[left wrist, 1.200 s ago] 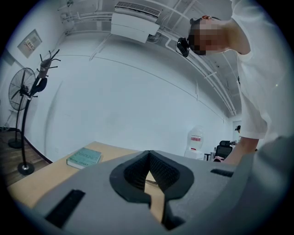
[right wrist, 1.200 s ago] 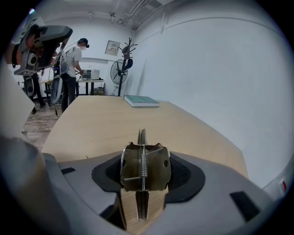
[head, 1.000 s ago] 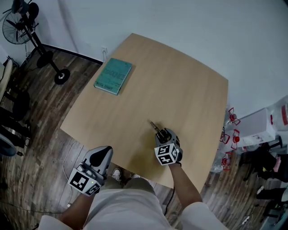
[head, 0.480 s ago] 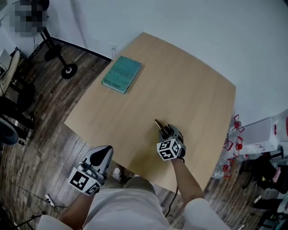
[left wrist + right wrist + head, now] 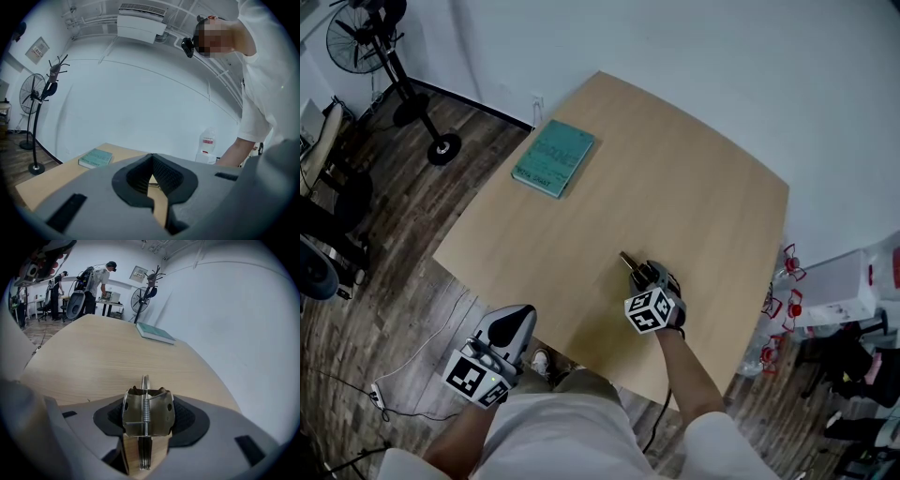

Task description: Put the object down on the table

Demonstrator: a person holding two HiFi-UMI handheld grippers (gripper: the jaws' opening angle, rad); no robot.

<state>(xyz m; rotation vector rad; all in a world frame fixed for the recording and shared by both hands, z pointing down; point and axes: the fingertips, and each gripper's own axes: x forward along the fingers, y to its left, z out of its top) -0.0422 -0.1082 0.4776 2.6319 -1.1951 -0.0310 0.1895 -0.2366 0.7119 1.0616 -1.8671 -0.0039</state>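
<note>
A pale wooden table (image 5: pixel 694 187) with rounded corners carries a teal rectangular book (image 5: pixel 553 157) near its far left edge. The right gripper (image 5: pixel 639 273) is over the near side, a small metal clip (image 5: pixel 625 260) jutting from its jaws (toward the book). The left gripper (image 5: pixel 514 323) hovers off the table's near corner, above the dark plank floor (image 5: pixel 384 272).

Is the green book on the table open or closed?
Closed. The book lies flat on the table, its teal cover facing up, and no open pages show.

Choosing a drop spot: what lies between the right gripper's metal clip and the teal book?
Only bare table separates the metal clip from the teal book; the head view shows it.
</note>
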